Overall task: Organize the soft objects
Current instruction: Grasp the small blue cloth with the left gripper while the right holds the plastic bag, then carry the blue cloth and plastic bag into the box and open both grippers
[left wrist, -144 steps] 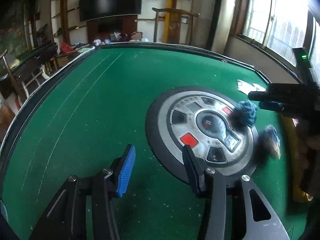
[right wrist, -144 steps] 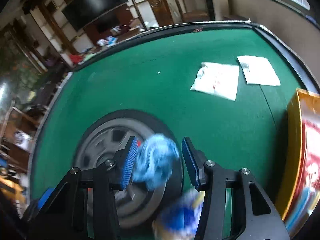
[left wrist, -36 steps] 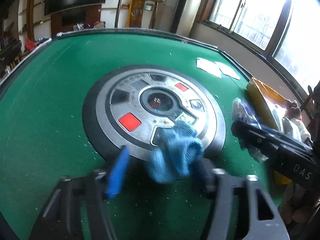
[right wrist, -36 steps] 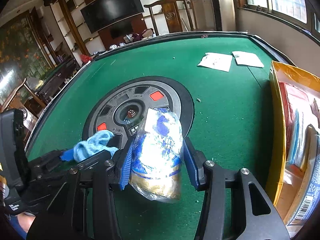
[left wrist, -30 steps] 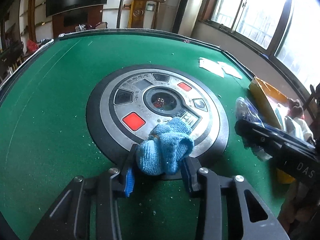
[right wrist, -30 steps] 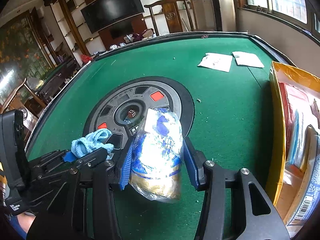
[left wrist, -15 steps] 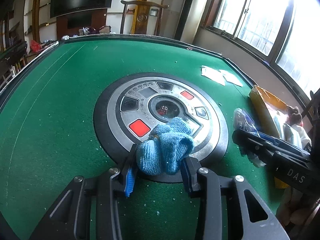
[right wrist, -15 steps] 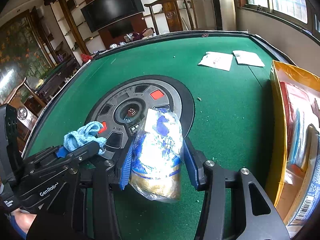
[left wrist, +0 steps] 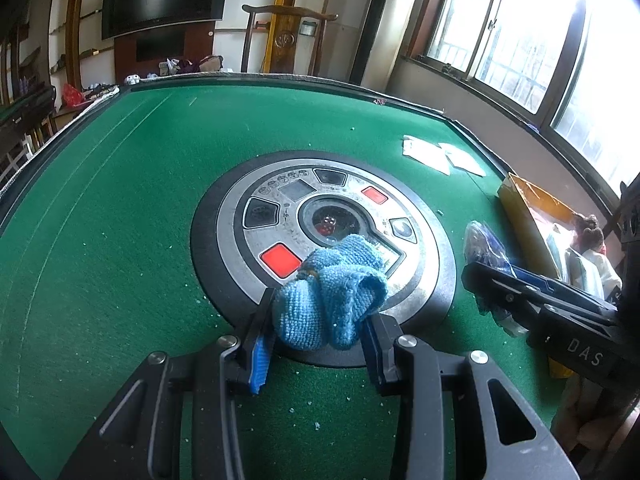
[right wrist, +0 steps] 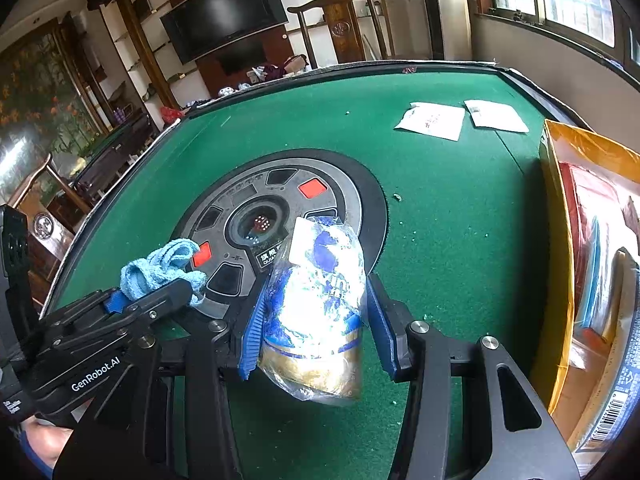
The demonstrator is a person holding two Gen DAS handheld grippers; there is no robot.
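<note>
My left gripper [left wrist: 316, 316] is shut on a crumpled light-blue cloth [left wrist: 330, 292] and holds it above the near edge of the round control panel [left wrist: 320, 216]. The cloth also shows in the right wrist view [right wrist: 160, 270], with the left gripper at the lower left. My right gripper [right wrist: 316, 316] is shut on a clear plastic packet with blue and gold print [right wrist: 316, 304], held above the green felt [right wrist: 440, 208]. The packet also shows at the right of the left wrist view [left wrist: 486, 256].
An open yellow box [right wrist: 560, 240] with several packaged items stands at the table's right edge. Two white paper sheets [right wrist: 432, 120] lie at the far right of the felt. The table has a raised dark rim [left wrist: 280, 78]. Small crumbs dot the felt.
The left gripper closed on the blue cloth on the panel and lifted it a little. The right gripper has kept hold of the packet and barely moved.
</note>
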